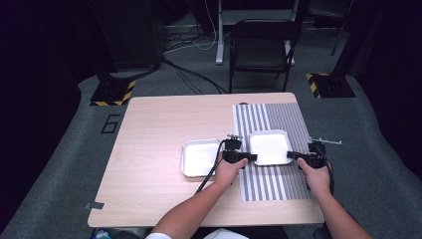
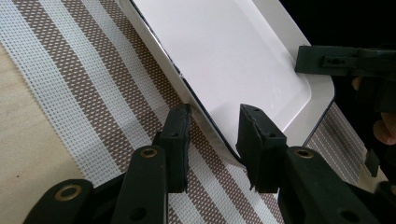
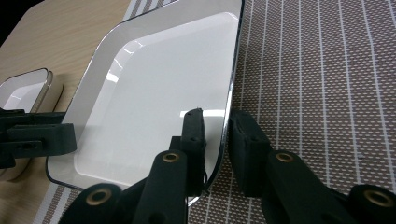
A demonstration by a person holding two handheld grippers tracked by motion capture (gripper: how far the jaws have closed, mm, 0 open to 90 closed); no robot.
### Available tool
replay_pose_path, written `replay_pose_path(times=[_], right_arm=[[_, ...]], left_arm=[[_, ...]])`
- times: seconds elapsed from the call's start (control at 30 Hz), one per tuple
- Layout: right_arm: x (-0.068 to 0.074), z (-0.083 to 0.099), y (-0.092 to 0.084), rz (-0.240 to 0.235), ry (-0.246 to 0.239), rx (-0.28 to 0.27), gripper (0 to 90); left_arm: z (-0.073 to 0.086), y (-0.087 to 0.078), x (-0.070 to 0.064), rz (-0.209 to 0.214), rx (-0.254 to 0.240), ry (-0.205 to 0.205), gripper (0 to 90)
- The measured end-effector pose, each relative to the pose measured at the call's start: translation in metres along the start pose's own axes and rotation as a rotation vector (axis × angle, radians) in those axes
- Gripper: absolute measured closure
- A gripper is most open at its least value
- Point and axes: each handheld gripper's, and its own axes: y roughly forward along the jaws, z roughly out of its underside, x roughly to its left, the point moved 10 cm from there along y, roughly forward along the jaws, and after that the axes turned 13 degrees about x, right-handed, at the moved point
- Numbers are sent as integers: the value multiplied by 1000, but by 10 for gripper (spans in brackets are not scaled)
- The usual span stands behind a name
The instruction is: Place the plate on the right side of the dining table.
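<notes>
A white square plate [image 1: 270,144] lies on a striped mat [image 1: 278,117] at the right of the table. My left gripper [image 1: 251,157] holds its left rim near the front corner. In the left gripper view the jaws [image 2: 215,135] straddle that edge of the plate [image 2: 233,51], one tip against the outside and one over the white inside. My right gripper [image 1: 293,155] is shut on the right rim. Its view has one jaw inside the plate [image 3: 154,98] and one outside on the mat, with the gripper [image 3: 217,135] pinching the edge.
A second white square dish [image 1: 199,157] sits on the bare wooden table [image 1: 159,124] just left of the mat, close behind my left hand. A black folding chair [image 1: 261,47] stands beyond the far table edge. Cables lie on the floor behind.
</notes>
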Motion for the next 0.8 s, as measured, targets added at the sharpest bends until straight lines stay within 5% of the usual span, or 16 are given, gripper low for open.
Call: replay_pose_path(times=[0.8], right_arm=[[-15,2,5,42,14,27,762]], left_arm=[[-2,16,2,9,16,-19,645]])
